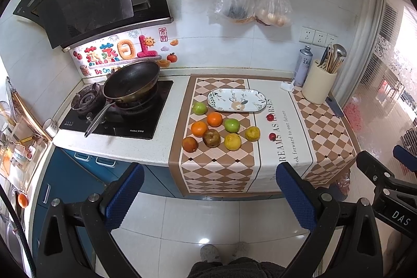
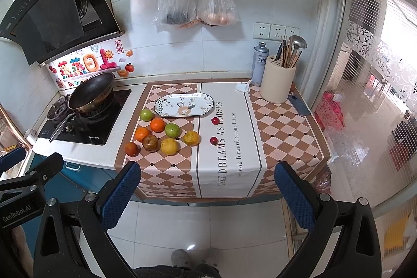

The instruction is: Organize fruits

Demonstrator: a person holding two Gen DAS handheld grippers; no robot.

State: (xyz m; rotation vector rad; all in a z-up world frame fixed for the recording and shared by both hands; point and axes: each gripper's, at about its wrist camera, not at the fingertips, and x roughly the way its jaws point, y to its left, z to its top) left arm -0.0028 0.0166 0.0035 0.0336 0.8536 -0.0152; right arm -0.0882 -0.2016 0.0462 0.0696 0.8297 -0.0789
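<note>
Several fruits lie in a cluster on the checkered mat (image 1: 216,168): a green apple (image 1: 200,108), an orange (image 1: 214,119), another green apple (image 1: 232,125), a yellow fruit (image 1: 232,141) and a brown apple (image 1: 211,138). An empty oval floral plate (image 1: 236,100) sits just behind them; it also shows in the right wrist view (image 2: 184,104). Two small red fruits (image 2: 214,121) lie to the right. My left gripper (image 1: 208,197) and right gripper (image 2: 207,196) are open and empty, held over the floor in front of the counter.
A black wok (image 1: 131,82) sits on the gas stove (image 1: 114,111) at the left. A cream utensil holder (image 2: 277,81), a spray can (image 2: 259,63) and a cleaver (image 2: 299,105) stand at the back right. Plastic bags (image 2: 177,1) hang on the wall.
</note>
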